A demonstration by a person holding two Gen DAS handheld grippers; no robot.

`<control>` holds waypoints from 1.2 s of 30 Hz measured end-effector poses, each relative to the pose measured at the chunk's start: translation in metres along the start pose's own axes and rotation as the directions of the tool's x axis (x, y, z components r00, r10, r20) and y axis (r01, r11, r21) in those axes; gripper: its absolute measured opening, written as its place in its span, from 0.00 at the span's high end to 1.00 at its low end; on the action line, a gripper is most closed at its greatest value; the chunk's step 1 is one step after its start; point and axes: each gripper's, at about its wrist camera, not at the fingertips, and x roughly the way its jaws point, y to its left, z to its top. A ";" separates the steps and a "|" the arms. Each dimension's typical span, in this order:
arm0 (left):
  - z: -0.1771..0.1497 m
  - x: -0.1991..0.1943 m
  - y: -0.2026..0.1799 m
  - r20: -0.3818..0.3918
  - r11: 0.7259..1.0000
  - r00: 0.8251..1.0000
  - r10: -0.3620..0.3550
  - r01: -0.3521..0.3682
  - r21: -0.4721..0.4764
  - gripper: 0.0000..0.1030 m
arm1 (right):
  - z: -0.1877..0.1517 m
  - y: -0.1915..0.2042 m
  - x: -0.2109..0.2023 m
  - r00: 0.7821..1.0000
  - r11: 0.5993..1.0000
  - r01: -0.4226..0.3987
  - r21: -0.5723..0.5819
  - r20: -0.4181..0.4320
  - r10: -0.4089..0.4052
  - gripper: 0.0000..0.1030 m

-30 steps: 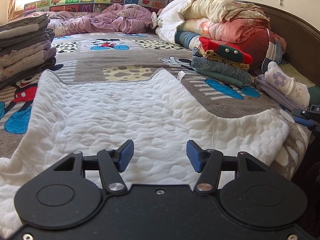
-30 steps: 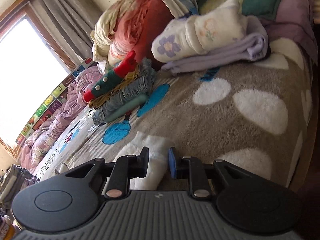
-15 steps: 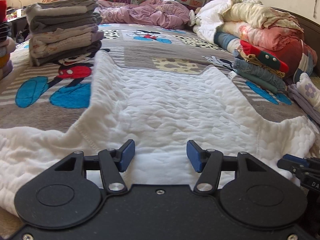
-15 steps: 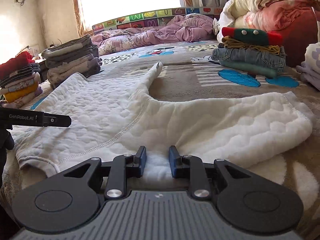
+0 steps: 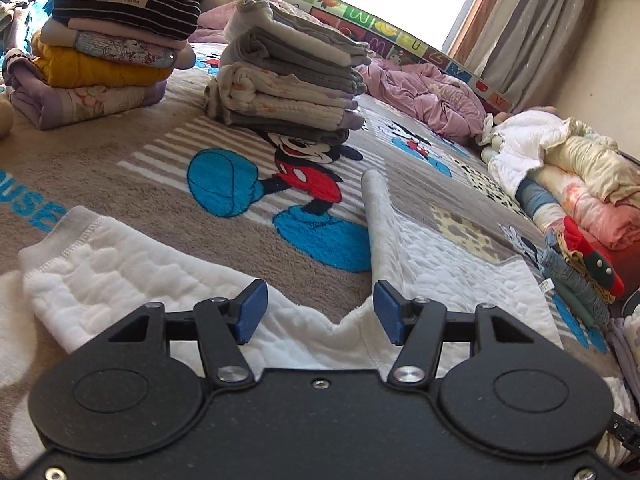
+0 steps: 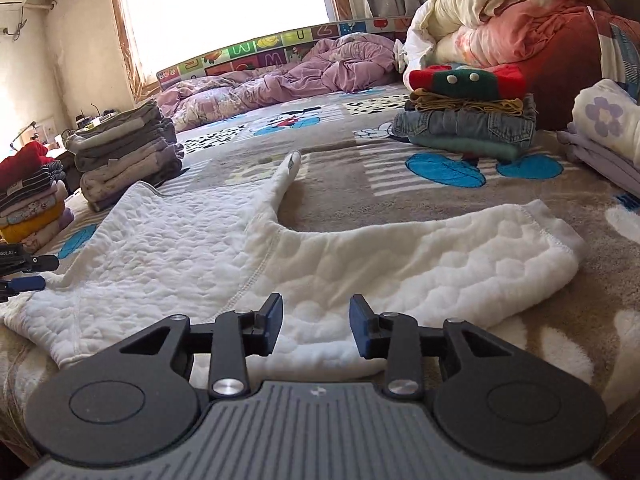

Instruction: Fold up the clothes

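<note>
A white quilted top (image 6: 192,240) lies spread flat on the cartoon blanket (image 6: 400,184), one sleeve (image 6: 460,256) stretched out to the right. My right gripper (image 6: 316,322) stands open just above the sleeve's near end, by the shoulder seam. In the left wrist view the same white top (image 5: 440,264) has its other sleeve (image 5: 104,276) stretched left. My left gripper (image 5: 320,314) is open over the notch where that sleeve meets the body, holding nothing. The left gripper's tip (image 6: 24,272) shows at the left edge of the right wrist view.
Folded stacks stand around: grey and cream clothes (image 5: 288,84), a colourful pile (image 5: 108,48) at far left, jeans with a red-green item (image 6: 468,120) at right. Piled quilts (image 6: 512,32) and a purple duvet (image 6: 312,72) lie at the back.
My right gripper has opened; it was nearly shut over the sleeve. The left gripper swung left, from the middle of the top to the left sleeve's armpit.
</note>
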 end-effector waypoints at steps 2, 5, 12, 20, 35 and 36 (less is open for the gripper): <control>0.006 0.000 -0.003 0.026 0.999 0.999 -0.037 0.038 -0.003 0.44 | 0.010 0.010 0.004 0.999 0.999 -0.046 -0.024 0.010 0.046 0.63; 0.009 0.008 -0.021 0.049 0.994 0.994 -0.099 0.097 0.050 0.44 | 0.029 0.027 0.022 0.992 0.991 -0.124 -0.052 0.000 0.124 0.63; 0.004 0.057 -0.054 -0.116 0.954 0.959 -0.257 0.271 0.124 0.44 | 0.070 0.031 0.096 0.965 0.961 -0.254 0.110 -0.041 0.260 0.63; 0.021 0.105 -0.026 -0.216 0.972 0.948 -0.232 0.221 -0.075 0.44 | 0.062 -0.033 0.166 0.945 0.861 -0.267 0.433 -0.056 0.321 0.65; 0.084 0.103 -0.018 -0.199 0.982 0.965 -0.169 0.149 -0.114 0.26 | 0.100 -0.051 0.189 0.942 0.870 -0.268 0.414 -0.076 0.327 0.40; 0.085 0.112 -0.019 -0.206 0.986 0.966 -0.154 0.137 -0.096 0.26 | 0.106 -0.049 0.193 0.945 0.882 -0.265 0.390 -0.076 0.318 0.39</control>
